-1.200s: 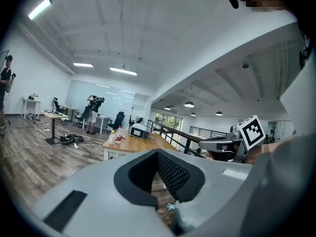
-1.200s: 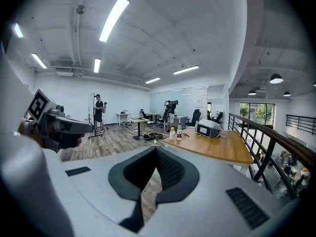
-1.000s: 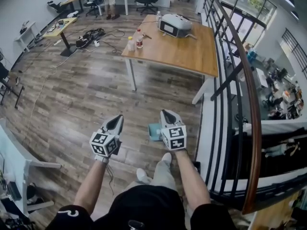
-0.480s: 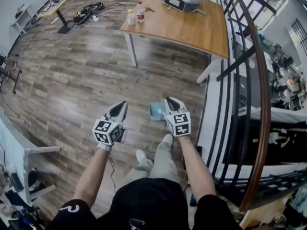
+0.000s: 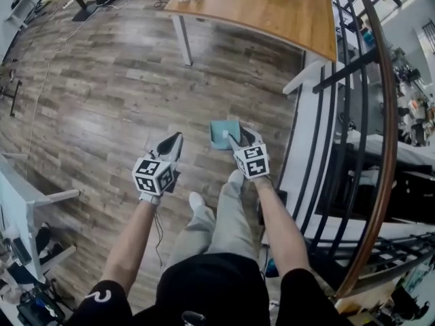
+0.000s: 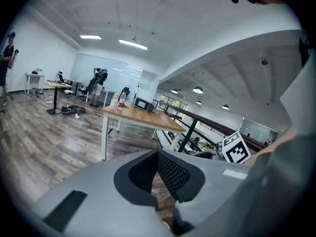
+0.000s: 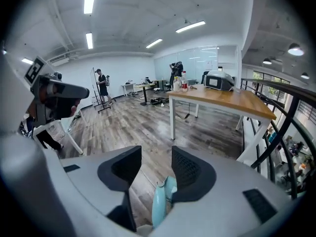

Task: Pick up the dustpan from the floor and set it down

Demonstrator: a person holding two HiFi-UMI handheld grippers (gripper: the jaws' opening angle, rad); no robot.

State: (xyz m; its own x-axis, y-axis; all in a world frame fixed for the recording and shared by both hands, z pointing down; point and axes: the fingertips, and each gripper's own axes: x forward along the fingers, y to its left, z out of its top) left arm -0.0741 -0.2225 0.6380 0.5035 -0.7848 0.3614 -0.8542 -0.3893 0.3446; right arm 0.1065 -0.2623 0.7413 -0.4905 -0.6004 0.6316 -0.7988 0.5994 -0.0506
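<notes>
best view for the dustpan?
Head view: nearly the whole dustpan shows from above, lying on the floor. Right gripper view shows only its handle, close up. Left gripper view doesn't show it.

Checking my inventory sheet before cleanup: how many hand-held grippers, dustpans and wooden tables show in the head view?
Dustpans: 1, the light blue dustpan on the floor.
Hand-held grippers: 2, the left hand-held gripper shut, the right hand-held gripper with jaws just opening, the dustpan's handle between them.
Wooden tables: 1, the wooden table.
Total: 4.
</notes>
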